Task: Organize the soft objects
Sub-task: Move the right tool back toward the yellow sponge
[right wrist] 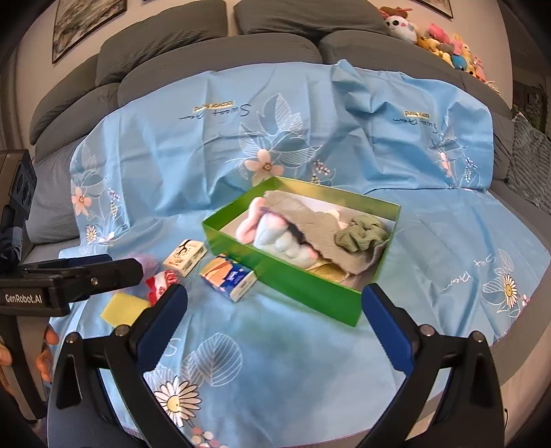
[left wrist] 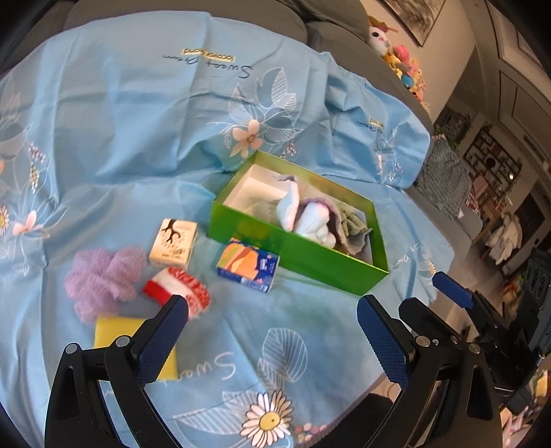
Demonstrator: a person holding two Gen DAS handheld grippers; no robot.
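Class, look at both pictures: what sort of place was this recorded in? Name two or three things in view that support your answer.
Most likely a home living room. A grey sofa with cushions sits behind the blue floral sheet, soft toys line its back, and framed pictures hang on the wall.

Home living room, probably: grey sofa [right wrist: 213, 51], plush toys [right wrist: 444, 44] on backrest, framed pictures [right wrist: 86, 24] on wall.
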